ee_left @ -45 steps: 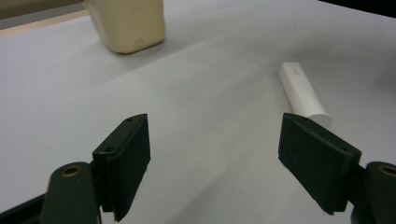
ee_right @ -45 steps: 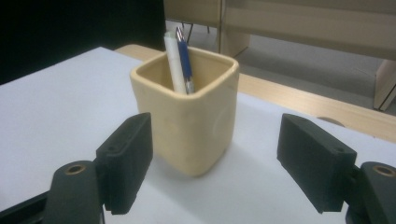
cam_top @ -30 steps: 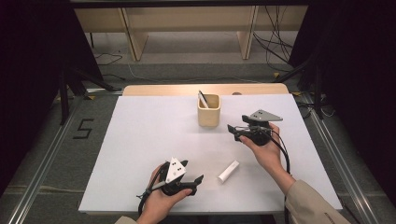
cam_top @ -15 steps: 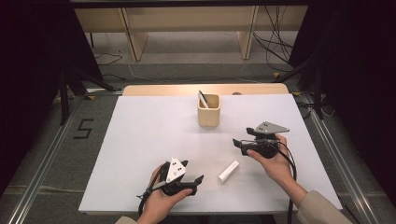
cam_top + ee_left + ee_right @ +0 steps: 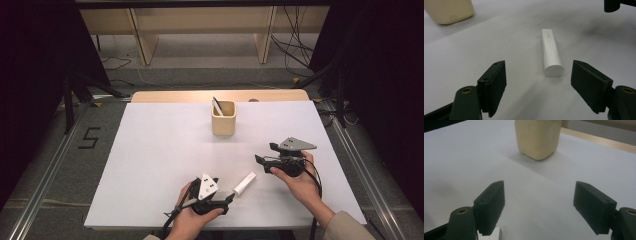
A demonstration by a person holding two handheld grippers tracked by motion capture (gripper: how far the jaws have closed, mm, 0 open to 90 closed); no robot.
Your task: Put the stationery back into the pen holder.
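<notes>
Tube (image 5: 245, 184) lies near the surface's front edge, just ahead of the left gripper (image 5: 537, 80). Its jaws, apart, have just been closing, not touching it. Right gripper (image 5: 539, 202) gapes empty.

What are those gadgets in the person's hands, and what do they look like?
Each hand holds a black tool: the left gripper and right gripper. Each ends in two blocky black jaws, carries a grey three-cornered plate on top and trails a black cable. A beige sleeve covers the right forearm.

Even overhead light keeps the white counter (image 5: 165, 150) bright, while the room's sides fall into near black. Shadows are soft and faint. Both gripper views are dimmer and grainy, with the near fingers (image 5: 495, 85) slightly soft and far edges blurred.
</notes>
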